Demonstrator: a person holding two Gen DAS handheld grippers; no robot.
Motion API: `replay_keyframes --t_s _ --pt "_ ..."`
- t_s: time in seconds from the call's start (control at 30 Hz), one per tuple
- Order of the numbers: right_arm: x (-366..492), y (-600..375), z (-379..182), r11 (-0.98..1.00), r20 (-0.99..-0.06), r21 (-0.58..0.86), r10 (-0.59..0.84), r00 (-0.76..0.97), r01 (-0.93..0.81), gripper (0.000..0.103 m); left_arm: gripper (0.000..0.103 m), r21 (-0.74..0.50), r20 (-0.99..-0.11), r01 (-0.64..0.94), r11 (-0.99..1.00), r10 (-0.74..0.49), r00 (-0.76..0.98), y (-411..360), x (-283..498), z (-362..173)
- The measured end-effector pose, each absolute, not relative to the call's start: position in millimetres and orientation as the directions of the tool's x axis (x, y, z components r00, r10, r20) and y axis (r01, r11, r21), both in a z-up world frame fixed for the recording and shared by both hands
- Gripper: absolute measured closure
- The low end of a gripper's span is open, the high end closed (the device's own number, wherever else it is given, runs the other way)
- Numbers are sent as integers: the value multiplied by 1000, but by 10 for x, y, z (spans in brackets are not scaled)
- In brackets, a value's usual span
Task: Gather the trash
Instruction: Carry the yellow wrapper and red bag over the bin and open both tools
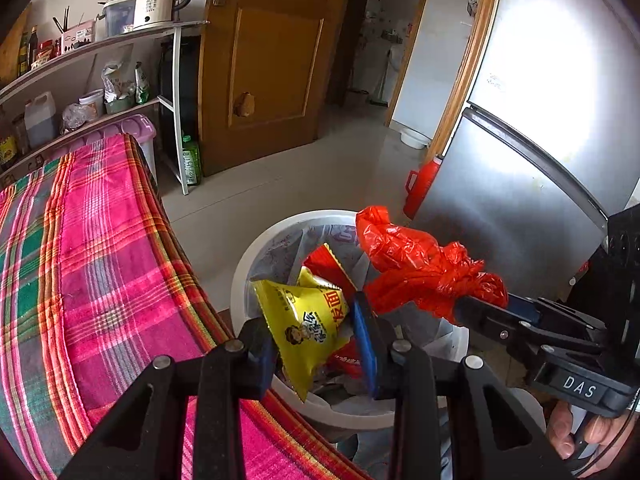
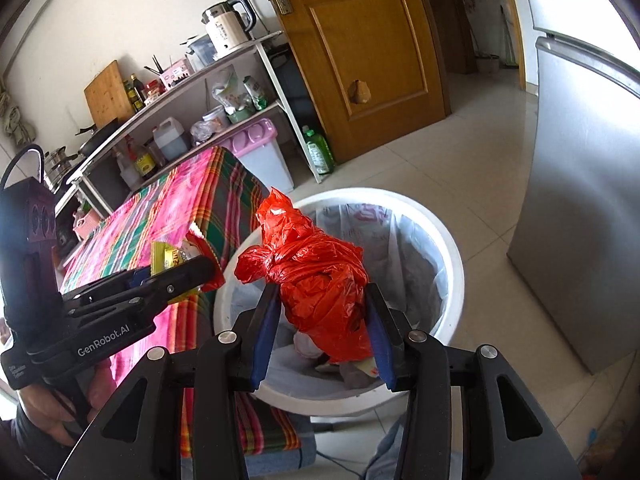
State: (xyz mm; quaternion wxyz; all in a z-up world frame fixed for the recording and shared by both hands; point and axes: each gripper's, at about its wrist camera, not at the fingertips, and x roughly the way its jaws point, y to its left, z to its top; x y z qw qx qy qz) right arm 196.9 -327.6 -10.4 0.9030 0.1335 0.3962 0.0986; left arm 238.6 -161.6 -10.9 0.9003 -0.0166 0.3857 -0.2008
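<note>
A silver fridge (image 2: 580,200) is standing at the far right, and a table under a pink plaid cloth (image 1: 100,260) is filling the left side. Between them, a white trash bin (image 2: 448,248) lined with a pale bag is sitting on the tiled floor, its rim just beside the table edge. The left gripper (image 1: 316,328) is reaching over the near rim of the bin, its blue-padded fingers (image 1: 366,336) pinching a yellow snack wrapper (image 1: 308,320) together with a red wrapper (image 1: 328,264) behind it; both wrappers are hanging above the bin's opening. The right gripper (image 2: 324,320) is hovering to the right of the left one, also above the bin, its fingers pressing on either side of a crumpled red plastic bag (image 2: 320,276). A hand (image 1: 576,432) is gripping the right gripper's handle at the near right.
</note>
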Motion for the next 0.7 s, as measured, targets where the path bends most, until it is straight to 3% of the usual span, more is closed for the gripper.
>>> replay_keyframes --t_s 0.27,0.7 --pt "2013 -3315 -287 943 -718 327 290 633 -62 59 63 -191 -723 346 919 -370 583 -1694 2462 -264" --pt "1916 -3280 -130 944 -684 321 289 670 -81 59 60 -229 -697 337 913 -395 599 -1553 2332 -185"
